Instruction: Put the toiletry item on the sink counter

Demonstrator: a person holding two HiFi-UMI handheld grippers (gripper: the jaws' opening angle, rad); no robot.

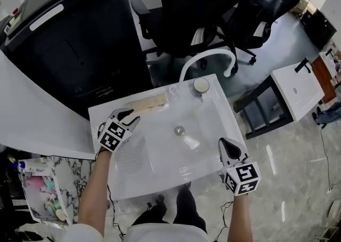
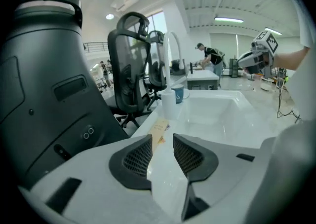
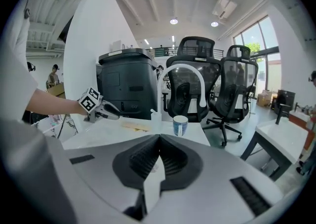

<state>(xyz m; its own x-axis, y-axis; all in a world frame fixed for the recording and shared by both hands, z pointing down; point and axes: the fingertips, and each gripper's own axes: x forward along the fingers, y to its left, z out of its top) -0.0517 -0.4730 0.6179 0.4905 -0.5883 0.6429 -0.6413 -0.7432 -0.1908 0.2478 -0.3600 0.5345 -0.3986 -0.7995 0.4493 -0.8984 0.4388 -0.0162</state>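
Observation:
A flat tan toiletry box (image 1: 149, 105) lies on the back left ledge of the white sink counter (image 1: 106, 115). My left gripper (image 1: 131, 115) hovers just short of the box, open, with nothing between its pads. In the left gripper view the box (image 2: 159, 130) rests on the counter beyond the parted jaws of that gripper (image 2: 163, 137). My right gripper (image 1: 224, 142) hangs over the counter's front right corner, shut and empty. The right gripper view shows its own jaws (image 3: 159, 137) meeting at the tips, with the box (image 3: 136, 126) and the left gripper (image 3: 106, 112) farther off.
A white arched faucet (image 1: 209, 56), a blue-and-white cup (image 1: 201, 85) and a small clear bottle (image 1: 173, 93) stand along the back ledge. The basin has a drain (image 1: 179, 129). A large black machine (image 1: 74, 38) and office chairs (image 1: 197, 6) stand behind the counter.

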